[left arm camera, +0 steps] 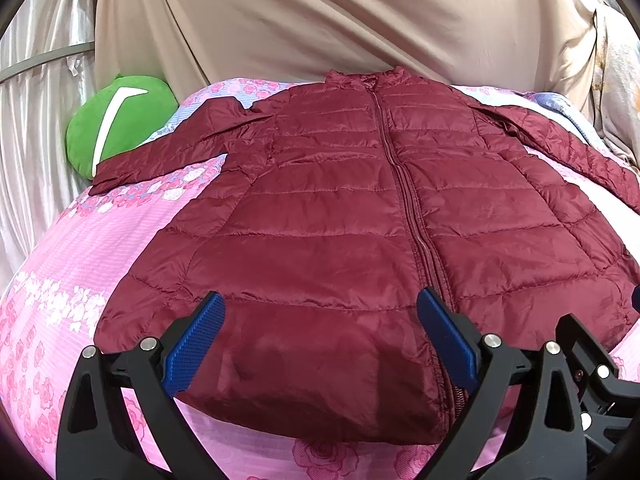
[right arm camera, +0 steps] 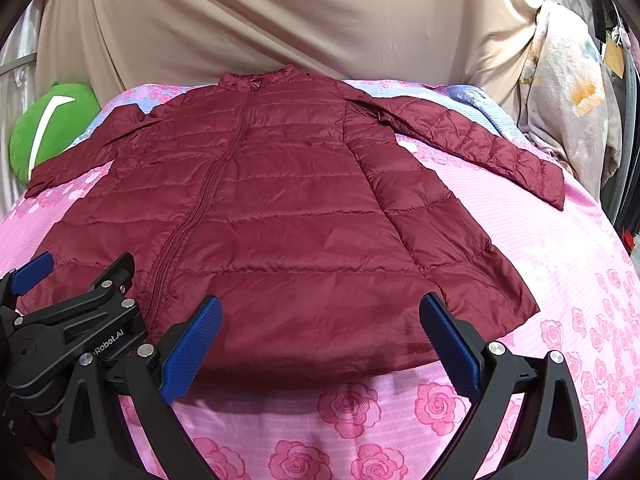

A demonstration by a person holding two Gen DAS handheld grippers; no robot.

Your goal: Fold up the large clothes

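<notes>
Left wrist view: jacket (left arm camera: pixel 340 208) laid flat, zipped, sleeves spread, collar toward the bed's (left arm camera: pixel 80 272) far edge; left gripper (left arm camera: pixel 320 344) spread over the hem, nothing held.

Right wrist view: right gripper (right arm camera: pixel 320 346) spread at the hem. No fold made; all folding is judged outstanding.

Only one readable text: white "Robot.AI" print on the black plastic body of the left gripper (right arm camera: pixel 32 276), seen in the right wrist view near its lower-left edge. The start of the word is cut off by a black arm, so the full brand can't be confirmed. Nothing legible in the left wrist view.
</notes>
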